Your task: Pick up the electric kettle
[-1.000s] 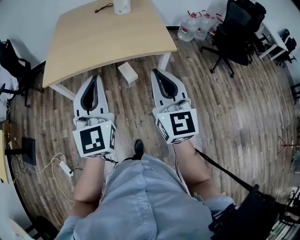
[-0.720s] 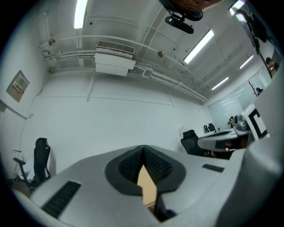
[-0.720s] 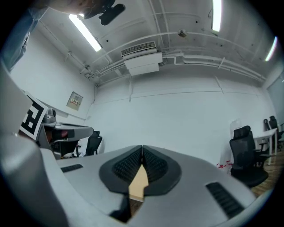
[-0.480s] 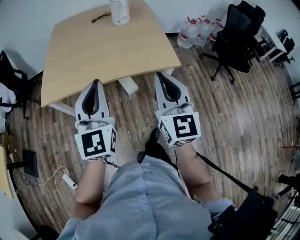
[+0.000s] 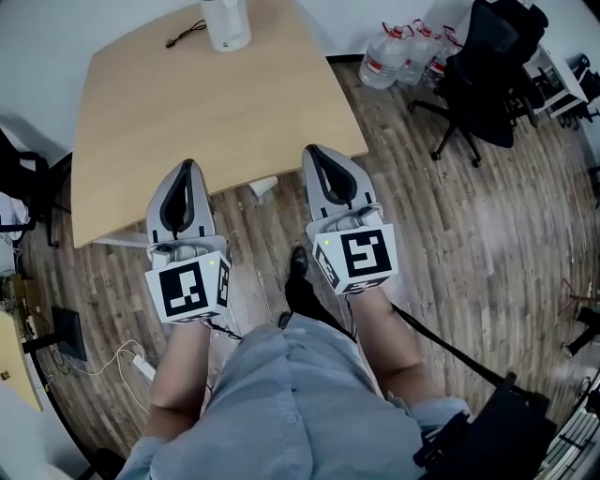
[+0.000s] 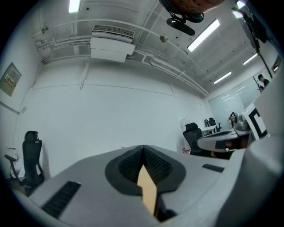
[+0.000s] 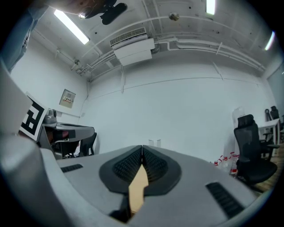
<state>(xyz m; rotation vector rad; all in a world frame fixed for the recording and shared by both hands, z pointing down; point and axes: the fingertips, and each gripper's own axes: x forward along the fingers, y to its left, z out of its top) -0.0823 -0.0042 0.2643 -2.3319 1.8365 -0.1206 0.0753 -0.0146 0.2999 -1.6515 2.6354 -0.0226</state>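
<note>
The white electric kettle [image 5: 225,23] stands at the far edge of the light wooden table [image 5: 216,103], partly cut off by the top of the head view. My left gripper [image 5: 186,167] and right gripper [image 5: 314,150] are held side by side, pointing level at the table, with their tips over its near edge and far short of the kettle. Both are shut and hold nothing. In the left gripper view [image 6: 143,148] and the right gripper view [image 7: 142,148] the jaws meet at the tip, with only a sliver of tabletop showing between them.
A black cable [image 5: 183,35] lies on the table left of the kettle. A white box [image 5: 262,187] sits on the floor under the table's edge. Water bottles [image 5: 403,52] and a black office chair [image 5: 487,75] stand to the right. A power strip [image 5: 141,361] lies on the floor at left.
Both grippers have moved forward together toward the table, from over the floor to over its near edge. The kettle and table sit closer in the head view. Both grippers stayed shut.
</note>
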